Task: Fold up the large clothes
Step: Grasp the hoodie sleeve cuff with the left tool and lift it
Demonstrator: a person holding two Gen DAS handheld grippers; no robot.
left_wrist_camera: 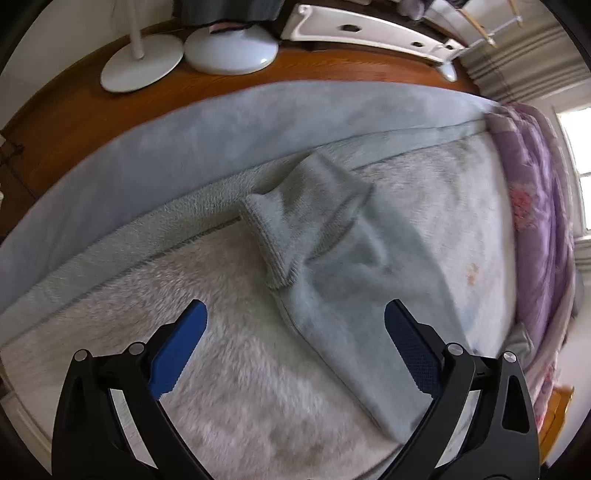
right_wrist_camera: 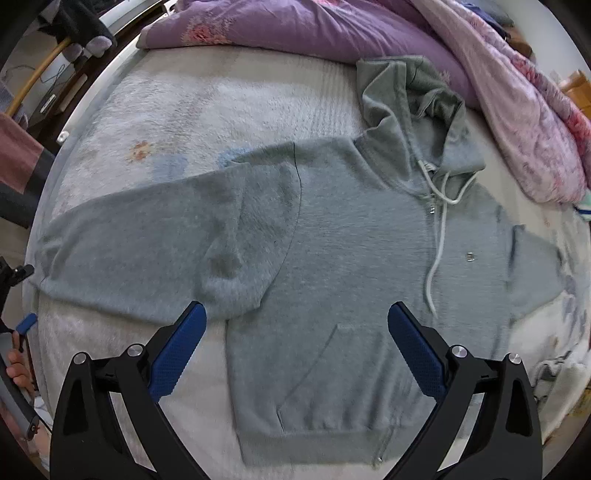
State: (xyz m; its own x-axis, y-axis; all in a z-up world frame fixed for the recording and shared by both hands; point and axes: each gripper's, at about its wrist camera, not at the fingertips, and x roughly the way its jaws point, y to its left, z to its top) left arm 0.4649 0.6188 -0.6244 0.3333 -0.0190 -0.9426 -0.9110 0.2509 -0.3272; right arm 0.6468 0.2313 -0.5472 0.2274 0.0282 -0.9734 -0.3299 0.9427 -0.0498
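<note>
Grey fleece, soft and floppy, the hoodie (right_wrist_camera: 332, 258) lies flat on the bed (right_wrist_camera: 166, 110), so from the ribbed cuff (left_wrist_camera: 271, 240) under my spread, empty left gripper (left_wrist_camera: 295, 354) to the hem under my equally spread right gripper (right_wrist_camera: 295, 354), I judge doubled edges grip best.

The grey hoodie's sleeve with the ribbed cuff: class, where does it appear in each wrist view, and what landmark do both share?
Left wrist view: sleeve runs through the centre, its ribbed cuff left of centre.
Right wrist view: sleeve stretches leftwards; cuff not visible.
Shared landmark: purple quilt.
</note>
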